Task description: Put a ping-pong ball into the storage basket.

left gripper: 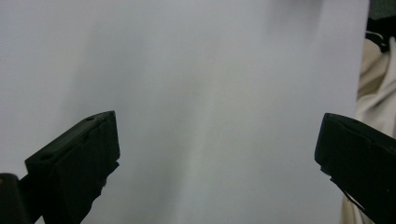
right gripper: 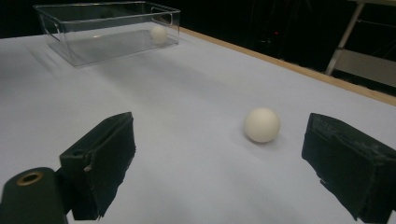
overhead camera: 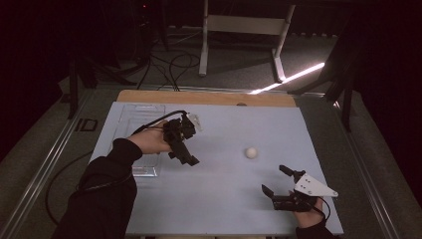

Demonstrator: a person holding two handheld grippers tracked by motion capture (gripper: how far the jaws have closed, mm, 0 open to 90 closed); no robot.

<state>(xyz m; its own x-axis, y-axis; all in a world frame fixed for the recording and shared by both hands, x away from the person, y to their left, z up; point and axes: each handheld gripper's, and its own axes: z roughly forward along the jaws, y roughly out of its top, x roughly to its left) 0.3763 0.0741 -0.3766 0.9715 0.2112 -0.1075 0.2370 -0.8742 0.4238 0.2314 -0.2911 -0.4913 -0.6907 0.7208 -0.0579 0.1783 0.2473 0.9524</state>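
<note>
Blue mat [overhead camera: 209, 189] is spreading wide; clear bin [right gripper: 107, 28] is sitting at its left, holding one ball [right gripper: 159, 33]. Left gripper [overhead camera: 181, 144], jaws gaping, is hovering beside it. Right gripper [overhead camera: 278, 186], gaping too, is facing the loose ball [overhead camera: 251, 153] mid-mat.

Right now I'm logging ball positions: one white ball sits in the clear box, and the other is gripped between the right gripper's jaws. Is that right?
Not quite. The second white ball lies free on the table, ahead of the open right gripper, as the right gripper view shows. The other ball does sit in the clear box.
</note>
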